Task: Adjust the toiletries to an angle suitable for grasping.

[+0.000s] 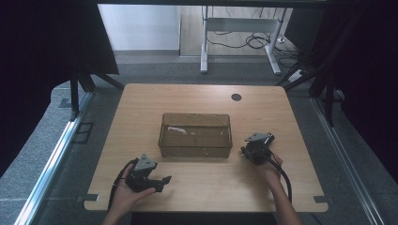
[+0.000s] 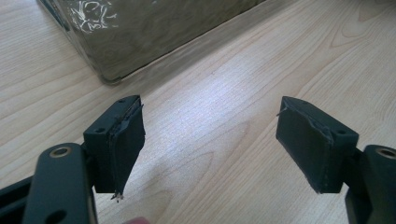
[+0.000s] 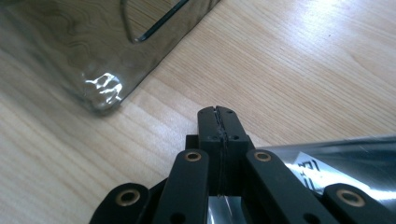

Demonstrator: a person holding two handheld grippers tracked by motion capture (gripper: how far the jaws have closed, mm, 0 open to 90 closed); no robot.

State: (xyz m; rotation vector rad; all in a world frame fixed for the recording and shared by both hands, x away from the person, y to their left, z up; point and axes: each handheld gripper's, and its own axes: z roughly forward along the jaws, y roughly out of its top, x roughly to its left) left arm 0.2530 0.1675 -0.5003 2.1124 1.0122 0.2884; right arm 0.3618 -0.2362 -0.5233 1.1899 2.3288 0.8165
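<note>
My left gripper [image 1: 162,183] rests near the front left of the wooden table [image 1: 197,96], held in a hand; its jaws stand wide open over bare wood, nothing between its pads [image 2: 126,144]. My right gripper [image 1: 248,151] sits just right of the clear brownish plastic box [image 1: 195,146]. Its jaws are pressed together at the tip [image 3: 218,122], and a thin clear plastic bag [image 3: 336,161] with a printed label spreads out from their base toward the right. The box corner [image 3: 100,98] lies just ahead of the right gripper.
The box stands mid-table, with glints on its floor [image 1: 178,130]. A round black cable hole [image 1: 236,97] marks the far right of the tabletop. Black cables [image 1: 284,180] trail from the right gripper along the forearm. Beyond the table stands a white desk frame [image 1: 239,28].
</note>
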